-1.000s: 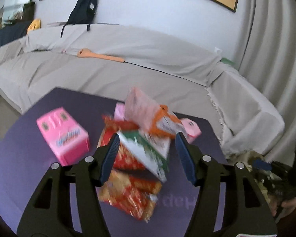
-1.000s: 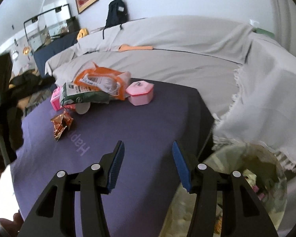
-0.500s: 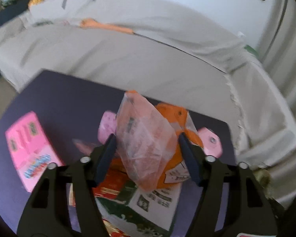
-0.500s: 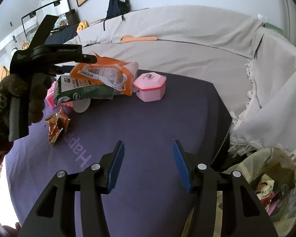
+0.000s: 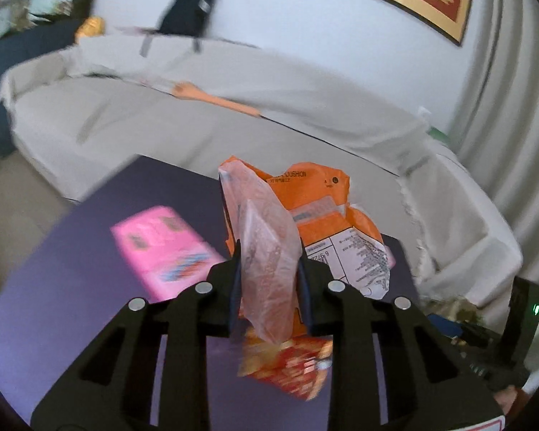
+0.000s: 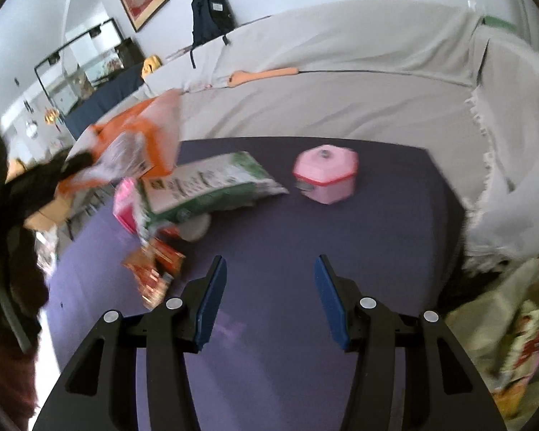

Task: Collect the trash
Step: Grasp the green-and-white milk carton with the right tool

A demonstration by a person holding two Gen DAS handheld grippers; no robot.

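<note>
The left gripper (image 5: pixel 269 280) jaws have just been closing and clamp the orange bag (image 5: pixel 287 222) for disposal; the right gripper (image 6: pixel 269 300) jaws stand released.

Left gripper (image 5: pixel 267 280): lower centre of frame, jaws just closed in, pads pressing the orange plastic bag (image 5: pixel 269 248) from both sides.
Bag: crumpled, translucent front fold, white printed label at right.
Red snack wrapper (image 5: pixel 287 366): below the bag, blurred.
Pink box (image 5: pixel 161 248): left of centre on the purple table (image 5: pixel 54 305).
Sofa (image 5: pixel 233 125): grey-covered, across the upper half.
Backpack (image 5: pixel 188 9): top centre.
</note>
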